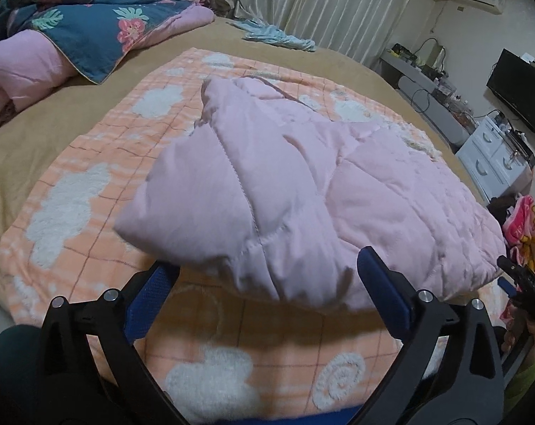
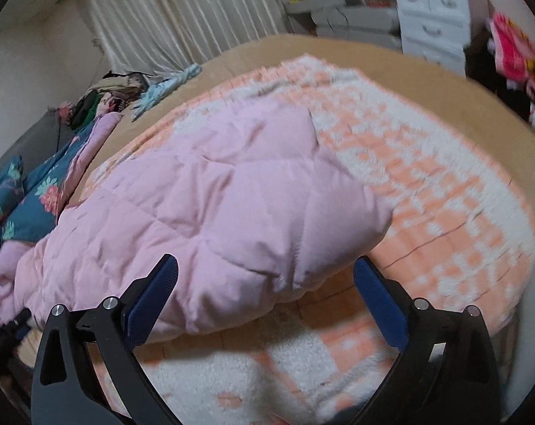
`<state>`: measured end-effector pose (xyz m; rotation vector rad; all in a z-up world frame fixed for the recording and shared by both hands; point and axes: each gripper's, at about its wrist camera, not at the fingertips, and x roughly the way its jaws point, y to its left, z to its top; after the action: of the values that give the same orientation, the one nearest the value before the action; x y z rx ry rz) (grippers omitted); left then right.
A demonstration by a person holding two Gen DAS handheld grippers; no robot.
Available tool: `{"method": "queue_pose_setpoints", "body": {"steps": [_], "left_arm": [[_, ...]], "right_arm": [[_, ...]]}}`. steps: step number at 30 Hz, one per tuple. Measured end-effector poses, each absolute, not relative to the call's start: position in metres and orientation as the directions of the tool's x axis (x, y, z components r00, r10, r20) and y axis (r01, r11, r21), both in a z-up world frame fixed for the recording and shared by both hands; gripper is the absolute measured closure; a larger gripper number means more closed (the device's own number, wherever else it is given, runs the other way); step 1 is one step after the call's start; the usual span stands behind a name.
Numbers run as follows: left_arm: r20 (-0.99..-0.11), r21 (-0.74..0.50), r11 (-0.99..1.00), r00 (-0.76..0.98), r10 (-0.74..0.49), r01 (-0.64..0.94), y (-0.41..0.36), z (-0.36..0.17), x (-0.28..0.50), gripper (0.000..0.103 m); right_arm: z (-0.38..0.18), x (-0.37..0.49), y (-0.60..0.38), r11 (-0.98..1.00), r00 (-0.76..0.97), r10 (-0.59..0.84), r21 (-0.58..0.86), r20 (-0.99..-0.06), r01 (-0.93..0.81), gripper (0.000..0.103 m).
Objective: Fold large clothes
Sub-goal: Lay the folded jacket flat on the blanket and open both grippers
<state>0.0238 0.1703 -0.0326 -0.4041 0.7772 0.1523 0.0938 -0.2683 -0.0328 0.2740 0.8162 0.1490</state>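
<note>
A pink quilted jacket [image 1: 285, 184] lies folded into a puffy bundle on an orange-and-white checked blanket [image 1: 90, 265] spread on the bed. My left gripper [image 1: 267, 264] is open at the bundle's near edge. The padded hem bulges between its blue pads [image 1: 384, 290] without being pressed. In the right wrist view the same jacket [image 2: 214, 194] fills the middle. My right gripper [image 2: 265, 264] is open too, wide around the near corner of the bundle, on the blanket [image 2: 444, 212]. That view is blurred. The right gripper's tip [image 1: 519, 276] shows at the left view's right edge.
A floral blue and pink duvet [image 1: 83, 24] is heaped at the far left of the tan bed sheet [image 1: 37, 113]. A light blue garment [image 1: 278, 35] lies by the curtain. White drawers [image 1: 494, 159], a dark screen [image 1: 519, 88] and bright cloth [image 1: 522, 226] stand right of the bed.
</note>
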Motion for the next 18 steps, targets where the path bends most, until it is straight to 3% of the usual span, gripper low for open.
{"method": "queue_pose_setpoints", "body": {"steps": [18], "left_arm": [[-0.624,-0.248,0.953,0.781,-0.019,-0.175,0.113,0.017,-0.002,0.009]], "right_arm": [[0.034,0.025,-0.203,0.946,0.757,0.316,0.131,-0.572,-0.295,0.004]]}}
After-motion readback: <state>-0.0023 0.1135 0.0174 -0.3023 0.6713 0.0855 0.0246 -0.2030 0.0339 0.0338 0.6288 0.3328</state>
